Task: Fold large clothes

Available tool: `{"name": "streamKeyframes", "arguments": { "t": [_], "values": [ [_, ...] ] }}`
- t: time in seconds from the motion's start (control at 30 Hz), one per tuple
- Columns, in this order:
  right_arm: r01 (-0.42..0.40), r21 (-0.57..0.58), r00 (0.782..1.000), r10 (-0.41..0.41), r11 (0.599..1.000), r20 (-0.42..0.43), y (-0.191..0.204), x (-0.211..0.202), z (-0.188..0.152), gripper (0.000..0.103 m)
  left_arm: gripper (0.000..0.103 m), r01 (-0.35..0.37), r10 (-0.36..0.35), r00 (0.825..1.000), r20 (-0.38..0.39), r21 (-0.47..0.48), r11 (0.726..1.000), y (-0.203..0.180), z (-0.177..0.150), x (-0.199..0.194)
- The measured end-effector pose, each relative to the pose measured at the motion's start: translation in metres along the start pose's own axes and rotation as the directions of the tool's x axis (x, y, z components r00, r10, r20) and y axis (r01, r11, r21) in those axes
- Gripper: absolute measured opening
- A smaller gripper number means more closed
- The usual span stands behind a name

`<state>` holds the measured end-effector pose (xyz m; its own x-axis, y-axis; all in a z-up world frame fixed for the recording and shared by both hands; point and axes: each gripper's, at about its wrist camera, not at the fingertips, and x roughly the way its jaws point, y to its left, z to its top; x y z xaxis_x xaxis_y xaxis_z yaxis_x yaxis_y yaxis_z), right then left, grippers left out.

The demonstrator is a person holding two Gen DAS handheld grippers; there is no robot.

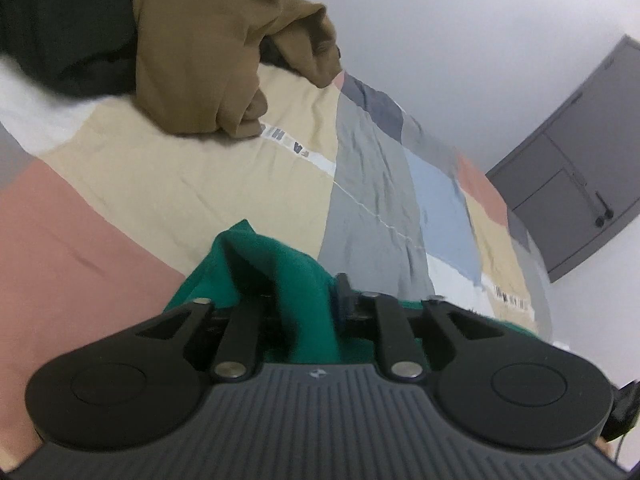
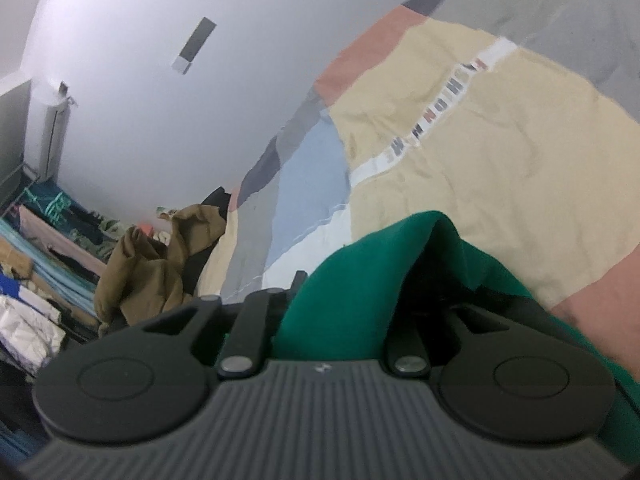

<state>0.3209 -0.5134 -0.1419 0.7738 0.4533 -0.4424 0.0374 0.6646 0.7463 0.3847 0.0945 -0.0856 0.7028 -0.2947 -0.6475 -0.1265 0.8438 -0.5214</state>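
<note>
So both ends of the green top (image 1: 280, 276) are bunched between the fingers of the left gripper (image 1: 296, 300) and right gripper (image 2: 348, 296), low over the bed (image 1: 180, 184). Can't tell if either is clamping or letting go. No neat fold showing yet. Further back, a brown garment (image 1: 200, 60) lies crumpled, probably unfolded too.

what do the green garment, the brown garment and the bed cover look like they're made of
Green garment: looks like a soft matte knit, perhaps fleece or jersey; it drapes in thick rounded folds.
Brown garment: heavier matte cloth, maybe cotton; broad, stiff creases.
Bed cover: thin woven fabric, probably cotton; fine wrinkles, printed colour blocks.
</note>
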Motion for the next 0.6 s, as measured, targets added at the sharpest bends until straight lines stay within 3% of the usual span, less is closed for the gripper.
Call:
{"name": "streamKeyframes", "arguments": {
  "t": [0.03,0.07,0.1,0.17,0.4,0.6],
  "values": [
    [0.002,-0.014,1.000,-0.002,1.000,0.002,0.004,-0.004,0.000,0.029,0.061,0.007,-0.007,1.000,-0.001,0.010,1.000,-0.004,-0.001,-0.006],
    [0.004,-0.028,1.000,-0.004,1.000,0.004,0.009,-0.009,-0.002,0.037,0.074,0.008,-0.008,1.000,0.001,0.023,1.000,-0.009,-0.002,-0.013],
    [0.004,-0.044,1.000,-0.004,0.999,0.007,0.014,-0.015,-0.003,0.044,0.075,-0.013,0.012,1.000,0.021,0.048,0.999,-0.016,-0.004,-0.023],
    [0.012,-0.082,1.000,-0.010,0.997,0.019,0.026,-0.028,-0.009,0.070,0.075,-0.054,0.048,0.997,0.059,0.108,0.993,-0.029,-0.009,-0.041],
    [0.134,-0.231,0.990,-0.117,0.964,0.085,0.067,-0.083,-0.031,0.072,0.075,-0.078,0.052,0.992,0.115,0.239,0.968,-0.061,-0.042,-0.106],
    [0.150,-0.320,0.980,-0.097,0.936,0.174,0.100,-0.125,-0.054,0.072,0.075,-0.046,-0.002,0.988,0.154,0.310,0.949,-0.082,-0.070,-0.151]
  ]
}}
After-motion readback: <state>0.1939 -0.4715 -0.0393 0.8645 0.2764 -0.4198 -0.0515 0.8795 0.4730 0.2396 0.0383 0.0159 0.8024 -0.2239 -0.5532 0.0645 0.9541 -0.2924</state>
